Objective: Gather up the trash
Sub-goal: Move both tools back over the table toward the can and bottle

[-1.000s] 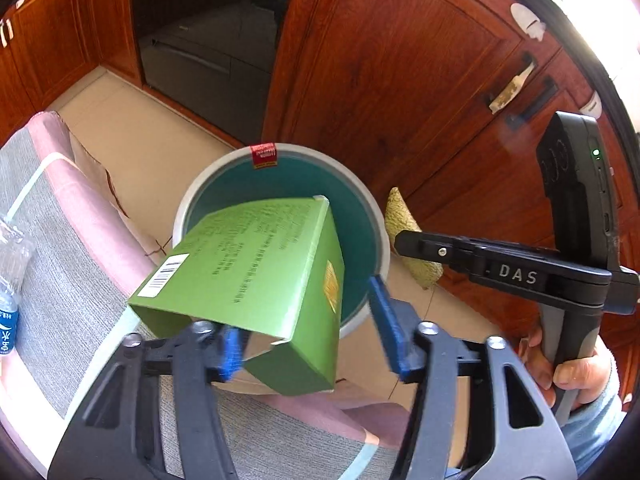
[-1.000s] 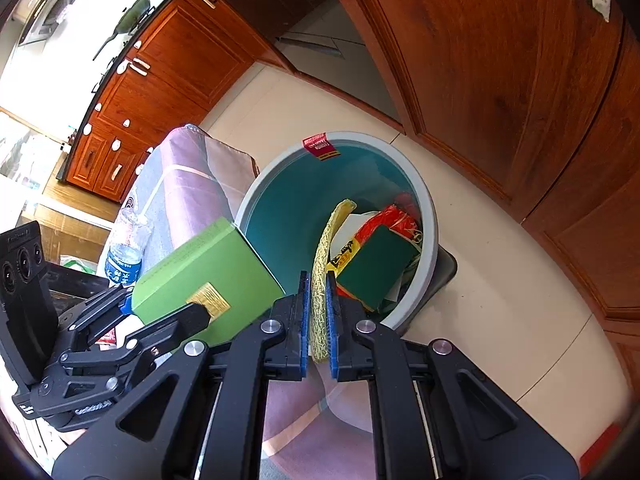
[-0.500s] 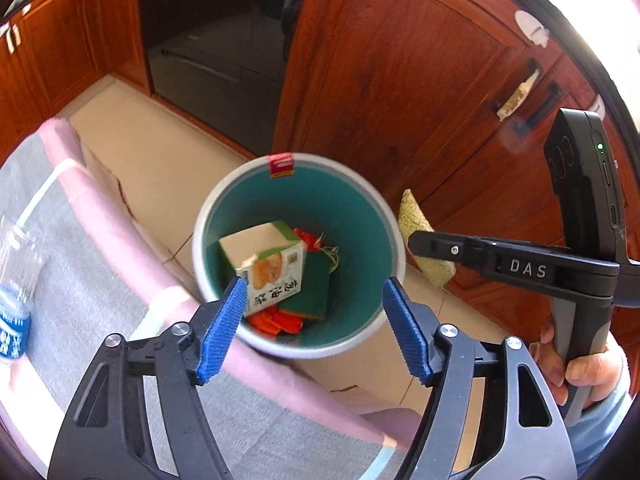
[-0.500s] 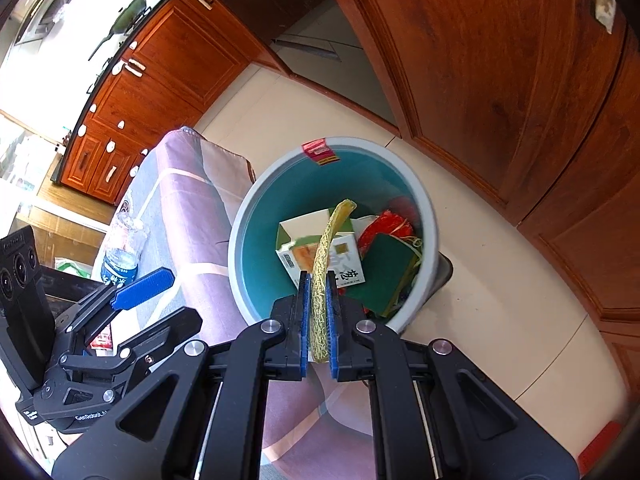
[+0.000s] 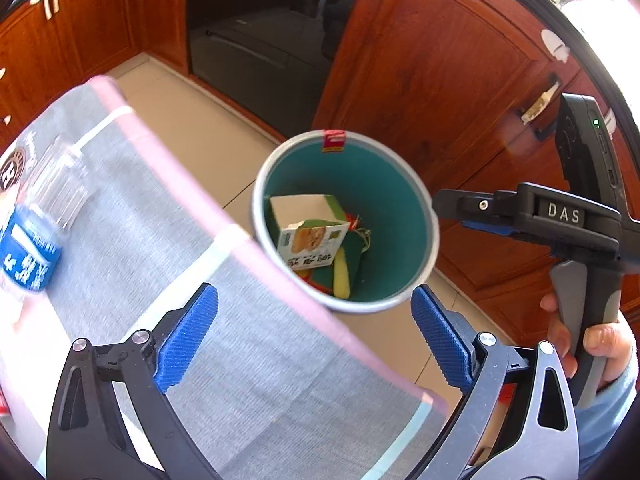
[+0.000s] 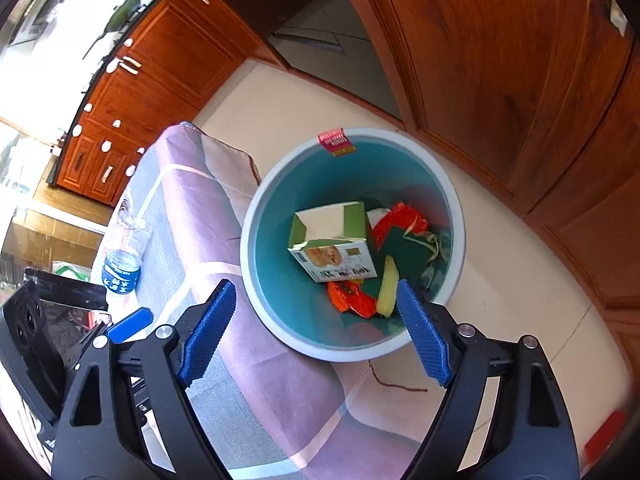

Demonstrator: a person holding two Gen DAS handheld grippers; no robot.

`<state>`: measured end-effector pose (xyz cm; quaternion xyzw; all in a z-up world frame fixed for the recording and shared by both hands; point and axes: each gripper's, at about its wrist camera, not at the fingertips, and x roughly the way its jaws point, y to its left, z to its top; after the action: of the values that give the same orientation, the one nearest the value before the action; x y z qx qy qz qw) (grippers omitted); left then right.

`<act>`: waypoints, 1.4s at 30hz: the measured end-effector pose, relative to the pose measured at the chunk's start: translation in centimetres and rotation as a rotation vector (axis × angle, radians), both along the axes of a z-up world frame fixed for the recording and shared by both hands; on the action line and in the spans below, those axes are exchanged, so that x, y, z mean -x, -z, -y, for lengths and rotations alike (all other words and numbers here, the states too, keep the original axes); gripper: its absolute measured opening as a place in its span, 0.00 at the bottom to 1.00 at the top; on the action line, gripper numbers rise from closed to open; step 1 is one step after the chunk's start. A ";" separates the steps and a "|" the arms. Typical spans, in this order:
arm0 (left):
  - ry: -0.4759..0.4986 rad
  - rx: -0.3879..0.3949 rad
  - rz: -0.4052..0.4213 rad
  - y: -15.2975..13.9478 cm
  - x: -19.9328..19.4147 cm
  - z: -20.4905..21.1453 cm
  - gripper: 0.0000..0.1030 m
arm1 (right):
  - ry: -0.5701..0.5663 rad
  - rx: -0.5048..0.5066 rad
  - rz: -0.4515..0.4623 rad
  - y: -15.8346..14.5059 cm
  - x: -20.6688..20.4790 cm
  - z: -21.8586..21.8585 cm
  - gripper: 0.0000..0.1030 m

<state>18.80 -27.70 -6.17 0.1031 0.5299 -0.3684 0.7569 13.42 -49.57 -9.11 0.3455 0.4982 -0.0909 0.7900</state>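
Now both tongs are spreading with nothing between the pads: your left gripper (image 5: 314, 336) low in its frame over the cloth (image 5: 248, 360), your right gripper (image 6: 316, 328) above the bin (image 6: 456, 240) at centre frame. The green box (image 6: 332, 248) and yellow peel (image 6: 389, 286) lie inside. Keep the jaws wide and lift clear before swinging to the water bottle (image 5: 28, 248) at left edge. It's blurred there, possibly lying down; the bin's near wall hides whatever sits beneath.
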 end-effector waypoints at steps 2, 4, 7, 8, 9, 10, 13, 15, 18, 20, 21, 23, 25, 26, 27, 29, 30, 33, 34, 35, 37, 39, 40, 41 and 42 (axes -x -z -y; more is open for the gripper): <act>-0.013 0.002 -0.006 0.0 -0.1 -0.9 0.94 | 0.011 -0.005 -0.014 0.1 0.0 -0.3 0.80; -0.026 0.007 -0.011 0.0 -0.1 -1.7 0.95 | 0.010 -0.006 -0.026 0.1 0.0 -0.9 0.80; -0.042 0.015 -0.018 -0.2 0.1 -2.9 0.95 | 0.003 0.002 -0.037 -0.1 0.0 -1.8 0.82; -0.046 0.019 -0.019 -0.3 0.2 -3.2 0.95 | -0.002 0.004 -0.039 -0.3 0.0 -2.1 0.82; -0.051 0.021 -0.019 -0.5 0.3 -3.5 0.95 | -0.008 0.008 -0.043 -0.5 -0.1 -2.4 0.83; -0.056 0.024 -0.016 -0.7 0.5 -3.9 0.95 | -0.012 0.013 -0.045 -0.6 -0.1 -2.7 0.83; -0.070 0.036 0.000 -1.5 1.0 -5.1 0.95 | -0.028 0.028 -0.042 -1.3 0.1 -3.9 0.83; -0.079 0.042 0.011 -2.0 1.3 -5.9 0.95 | -0.040 0.034 -0.041 -1.8 0.2 -4.7 0.83; -0.101 0.051 0.025 -2.9 1.7 -7.8 0.95 | -0.056 0.042 -0.040 -2.4 0.1 -6.1 0.83; -0.121 0.060 0.032 -3.3 1.9 -8.8 0.95 | -0.070 0.048 -0.037 -3.0 0.0 -7.1 0.83; -0.131 0.064 0.034 -3.4 1.9 -9.4 0.96 | -0.080 0.052 -0.036 -3.2 -0.1 -7.8 0.83; -0.149 0.076 0.037 -3.9 2.1 -10.7 0.96 | -0.101 0.058 -0.036 -3.7 -0.3 -9.0 0.83; -0.166 0.086 0.047 -4.1 2.3 -11.9 0.96 | -0.125 0.069 -0.035 -4.2 -0.6 -10.4 0.83; -0.173 0.092 0.052 -4.3 2.4 -12.4 0.96 | -0.135 0.076 -0.034 -4.4 -0.6 -11.0 0.83; -0.181 0.097 0.054 -4.4 2.5 -12.9 0.96 | -0.146 0.084 -0.034 -4.6 -0.7 -11.8 0.83; -0.198 0.111 0.057 -4.6 2.6 -14.2 0.96 | -0.166 0.094 -0.034 -5.0 -1.0 -13.1 0.83; -0.206 0.117 0.058 -4.8 2.6 -14.8 0.96 | -0.174 0.100 -0.035 -5.1 -1.1 -13.7 0.83; -0.230 0.129 0.059 -4.9 2.5 -16.5 0.96 | -0.199 0.114 -0.038 -5.6 -1.4 -15.6 0.83; -0.238 0.132 0.060 -4.9 2.5 -17.1 0.96 | -0.206 0.118 -0.040 -5.5 -1.5 -16.3 0.83; -0.245 0.135 0.059 -4.9 2.3 -17.7 0.96 | -0.213 0.120 -0.042 -5.6 -1.7 -16.9 0.83; -0.262 0.137 0.057 -4.8 2.3 -18.9 0.96 | -0.227 0.124 -0.047 -5.6 -2.1 -18.2 0.83; -0.280 0.135 0.058 -4.6 2.1 -20.3 0.96 | -0.243 0.127 -0.055 -5.5 -2.6 -19.5 0.83; -0.291 0.132 0.059 -4.4 2.0 -21.0 0.96 | -0.251 0.127 -0.059 -5.4 -2.9 -20.1 0.83; -0.302 0.130 0.060 -4.3 1.8 -21.6 0.96 | -0.260 0.127 -0.064 -5.3 -3.2 -20.6 0.83; -0.314 0.127 0.060 -4.2 1.7 -22.4 0.96 | -0.270 0.128 -0.070 -5.1 -3.5 -21.3 0.83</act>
<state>17.14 -5.34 -1.98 -0.0182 0.4921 -0.2752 0.8257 16.96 -28.23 -3.98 0.2211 0.5605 -0.0273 0.7976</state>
